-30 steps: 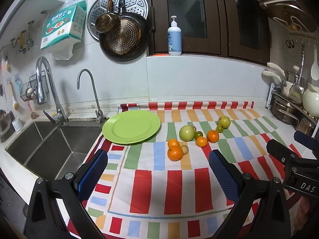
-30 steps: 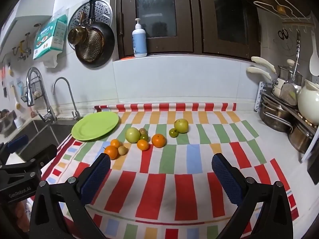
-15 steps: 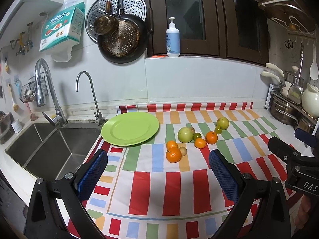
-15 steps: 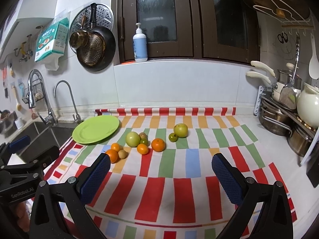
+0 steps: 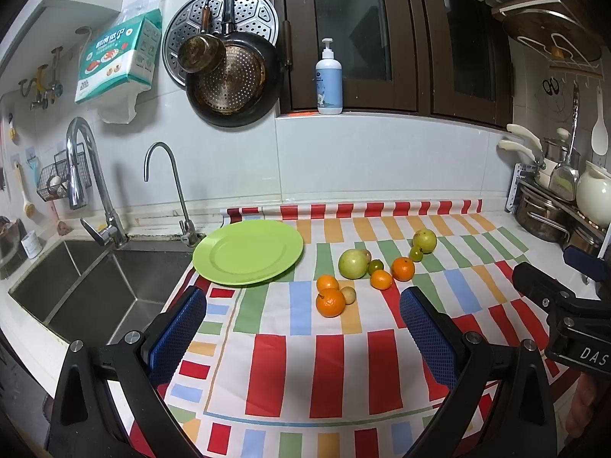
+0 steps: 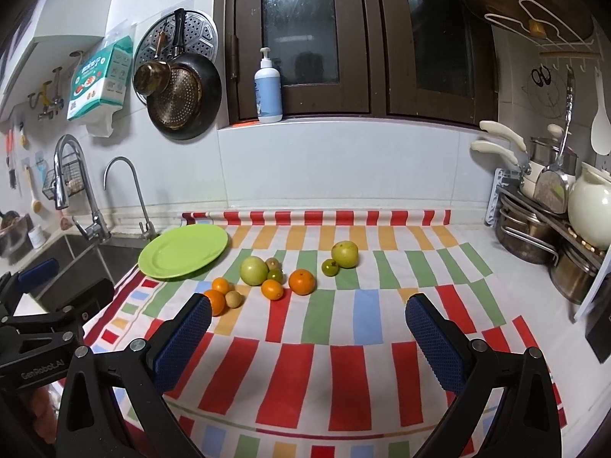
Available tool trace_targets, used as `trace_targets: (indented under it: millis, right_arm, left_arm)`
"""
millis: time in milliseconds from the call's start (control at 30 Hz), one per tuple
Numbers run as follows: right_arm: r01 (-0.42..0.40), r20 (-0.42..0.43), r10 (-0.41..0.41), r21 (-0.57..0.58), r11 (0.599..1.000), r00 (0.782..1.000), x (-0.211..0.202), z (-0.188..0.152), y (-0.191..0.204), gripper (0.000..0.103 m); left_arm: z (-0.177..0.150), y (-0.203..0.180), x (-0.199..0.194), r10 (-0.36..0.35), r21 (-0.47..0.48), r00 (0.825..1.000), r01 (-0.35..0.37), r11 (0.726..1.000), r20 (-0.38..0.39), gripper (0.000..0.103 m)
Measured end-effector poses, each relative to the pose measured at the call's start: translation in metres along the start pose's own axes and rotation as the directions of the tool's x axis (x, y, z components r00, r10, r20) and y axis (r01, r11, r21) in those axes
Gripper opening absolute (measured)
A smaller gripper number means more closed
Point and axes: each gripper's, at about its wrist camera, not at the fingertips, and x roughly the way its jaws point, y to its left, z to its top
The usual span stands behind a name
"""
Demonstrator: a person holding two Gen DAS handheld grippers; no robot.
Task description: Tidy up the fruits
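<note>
On the striped cloth [image 5: 305,347], right of the green plate [image 5: 248,252], lie two green apples [image 5: 353,264], some oranges [image 5: 330,302] and smaller fruits, while the left gripper [image 5: 301,328] and right gripper [image 6: 307,328] hover near, both wide apart and holding nothing.

The striped cloth [image 5: 336,347] covering the countertop is matt and lightly creased. The green plate [image 5: 248,252] at its far left corner has a smooth, glossy finish (looks like plastic or glazed ware; cannot tell which). The oranges [image 5: 330,302] show dimpled, slightly shiny skin. The gripper pads [image 6: 435,339] carry blue, rough-textured rubber on matt black frames. The sink [image 5: 88,290] is brushed metal; the faucet [image 5: 82,175] is polished chrome.
</note>
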Motion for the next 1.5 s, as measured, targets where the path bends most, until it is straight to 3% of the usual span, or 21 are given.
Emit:
trace_targets:
  millis: [1500]
  right_arm:
    - [-0.006, -0.010, 0.006, -0.015, 1.000, 1.000, 0.015, 0.005, -0.004, 0.102]
  left_arm:
    - [0.001, -0.006, 0.023, -0.020, 0.019, 1.000, 0.020, 1.000, -0.001, 0.103]
